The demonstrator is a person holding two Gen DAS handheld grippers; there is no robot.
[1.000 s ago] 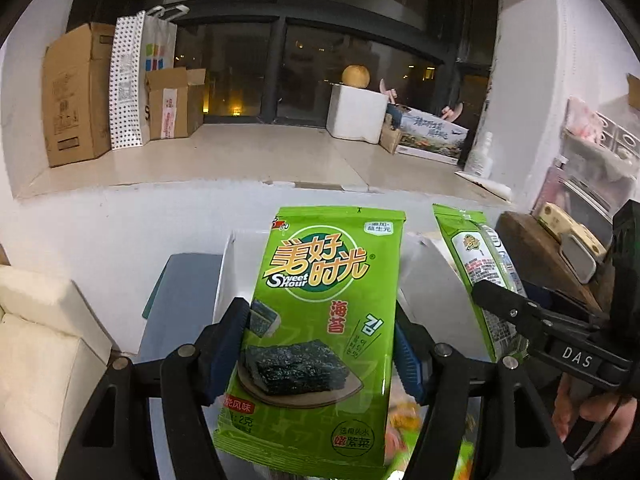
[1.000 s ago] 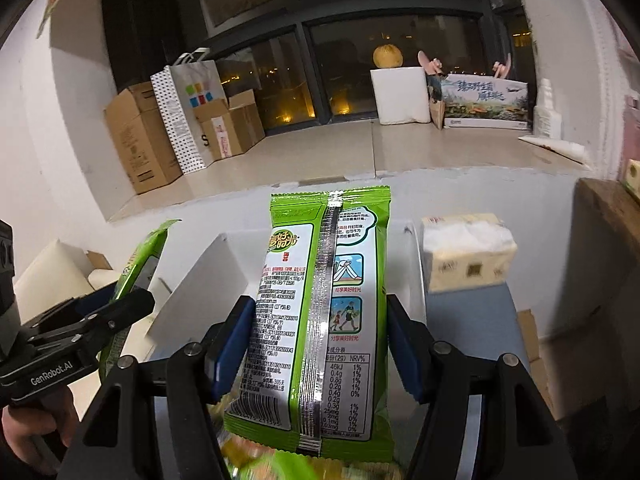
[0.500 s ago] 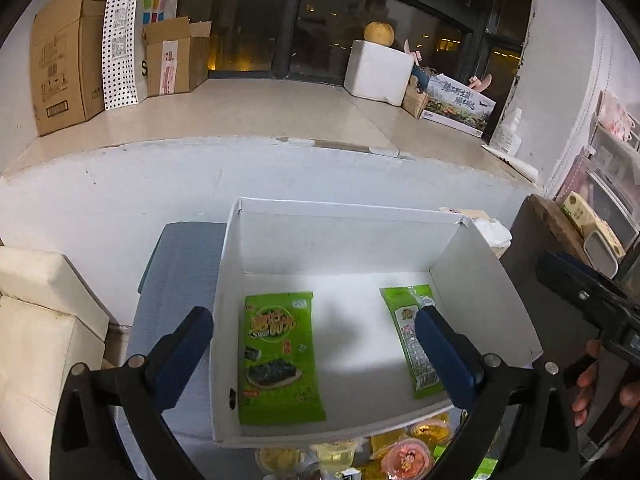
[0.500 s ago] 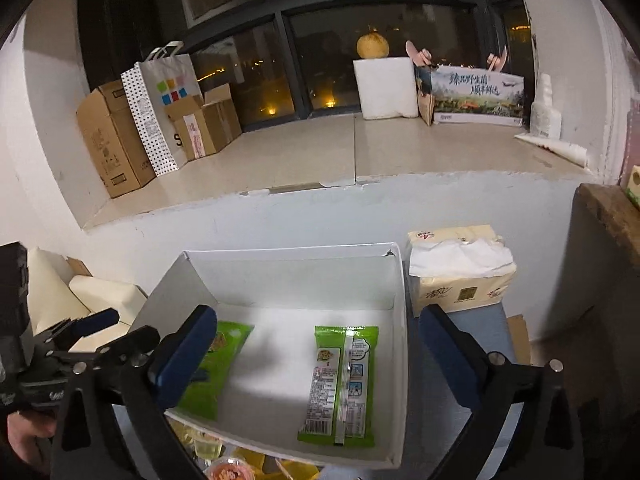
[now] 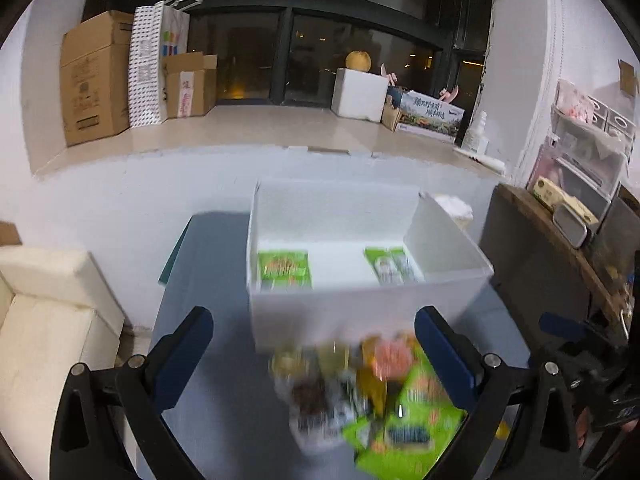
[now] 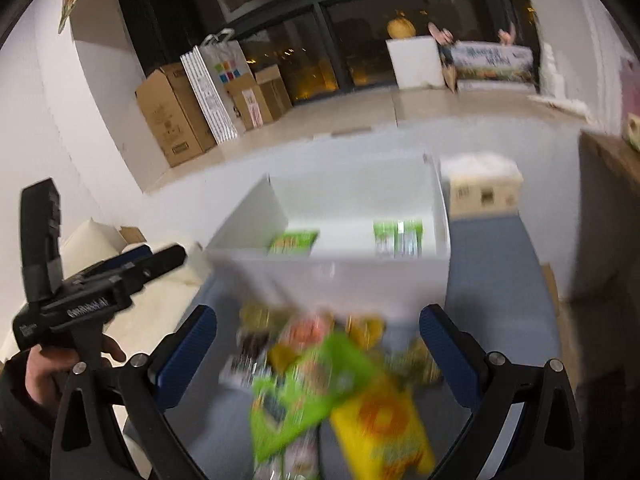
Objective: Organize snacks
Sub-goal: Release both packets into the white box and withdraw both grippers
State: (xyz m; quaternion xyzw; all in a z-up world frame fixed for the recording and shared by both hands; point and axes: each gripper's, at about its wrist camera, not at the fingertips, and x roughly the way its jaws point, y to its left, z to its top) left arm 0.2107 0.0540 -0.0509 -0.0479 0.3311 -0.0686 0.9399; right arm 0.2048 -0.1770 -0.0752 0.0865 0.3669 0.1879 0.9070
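Observation:
A white open box [image 5: 360, 308] [image 6: 340, 276] stands on the blue-grey table. Two green seaweed packets lie inside it, one at the left [image 5: 284, 268] [image 6: 294, 242] and one at the right [image 5: 392, 266] [image 6: 398, 236]. A blurred pile of loose snacks [image 5: 372, 396] [image 6: 320, 380] lies in front of the box, with green packets and a yellow packet [image 6: 380, 428]. My left gripper [image 5: 316, 356] is open and empty above the pile. My right gripper [image 6: 318, 356] is open and empty over the same pile.
A tissue box [image 6: 480, 190] sits right of the white box. A cream sofa [image 5: 48, 320] is at the left, a dark wooden shelf [image 5: 560, 248] at the right. Cardboard boxes [image 5: 96, 76] stand on the window ledge behind.
Both grippers held seaweed packets a second ago, released them into the box, and have since pulled back toward me and lowered over the snack pile.

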